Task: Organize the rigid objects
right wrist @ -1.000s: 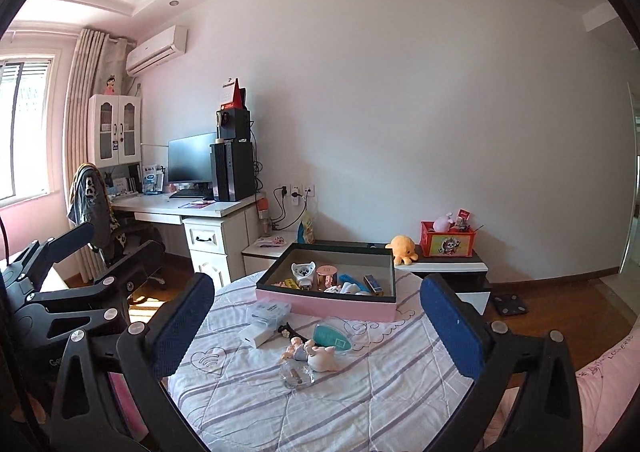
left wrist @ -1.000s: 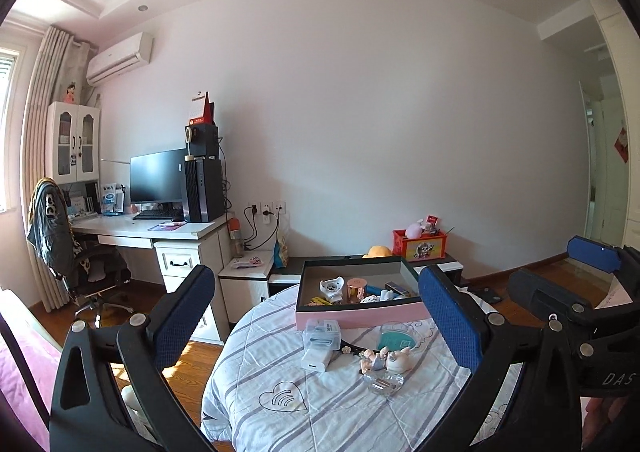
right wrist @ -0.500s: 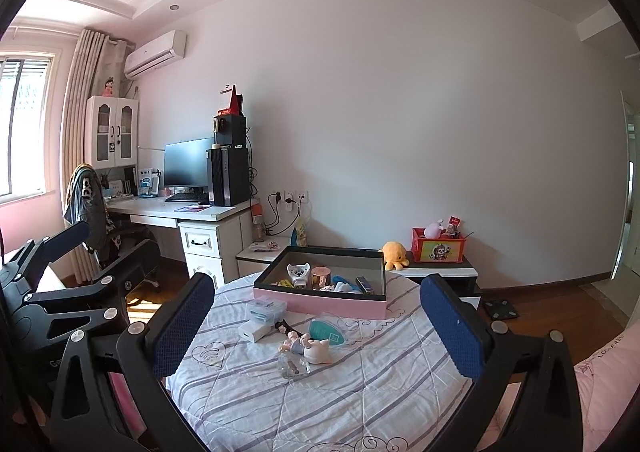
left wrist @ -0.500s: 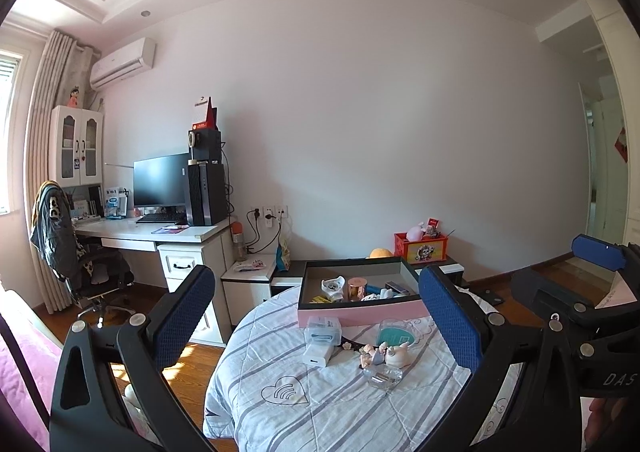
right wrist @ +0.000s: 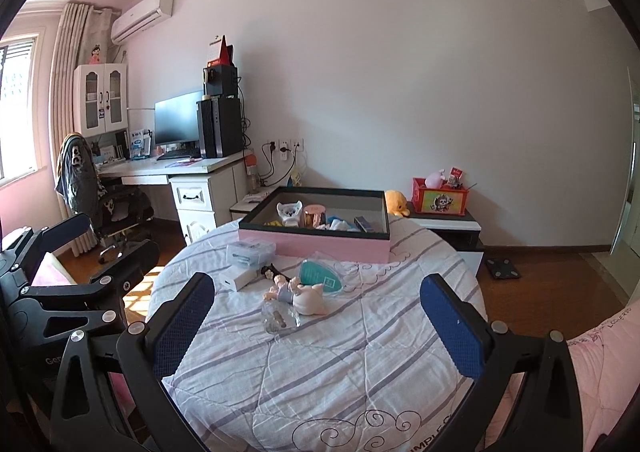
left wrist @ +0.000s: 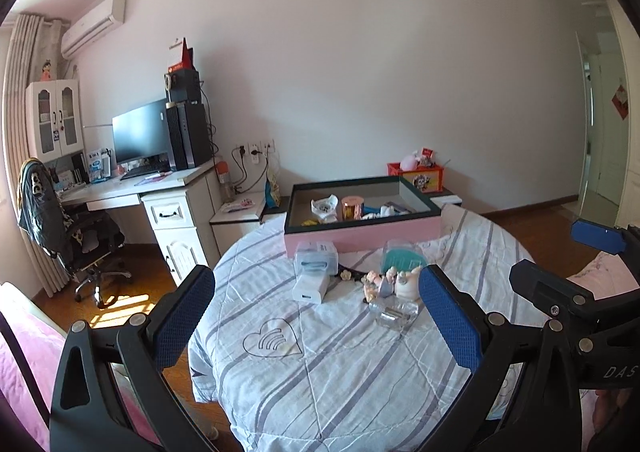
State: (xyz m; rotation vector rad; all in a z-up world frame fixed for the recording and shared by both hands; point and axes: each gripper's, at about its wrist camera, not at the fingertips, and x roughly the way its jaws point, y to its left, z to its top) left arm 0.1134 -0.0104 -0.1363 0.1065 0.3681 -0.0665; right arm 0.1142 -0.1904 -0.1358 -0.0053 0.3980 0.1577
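A round table under a striped cloth point(left wrist: 320, 364) point(right wrist: 340, 364) carries a pink box with a dark rim point(left wrist: 360, 238) point(right wrist: 316, 246) that holds a copper cup point(right wrist: 313, 215) and other small items. In front of the box lie a clear case point(left wrist: 316, 258), a white charger point(left wrist: 310, 289) point(right wrist: 238, 278), a teal heart-shaped case point(left wrist: 400, 258) point(right wrist: 320, 274), small figurines point(left wrist: 390, 284) point(right wrist: 296, 290) and a clear bottle point(left wrist: 394, 314) point(right wrist: 280, 318). My left gripper point(left wrist: 316, 320) and right gripper point(right wrist: 318, 322) both hang open above the table's near side, holding nothing.
A white desk point(right wrist: 200, 172) with a monitor and computer tower stands at the back left, an office chair point(left wrist: 64, 228) beside it. A low cabinet with a red box point(right wrist: 440, 202) sits behind the table. Pink bedding point(right wrist: 600, 380) lies at the right.
Both grippers have tilted downward and moved closer to the table, so the table and its objects appear larger and higher in view. Both stay open.
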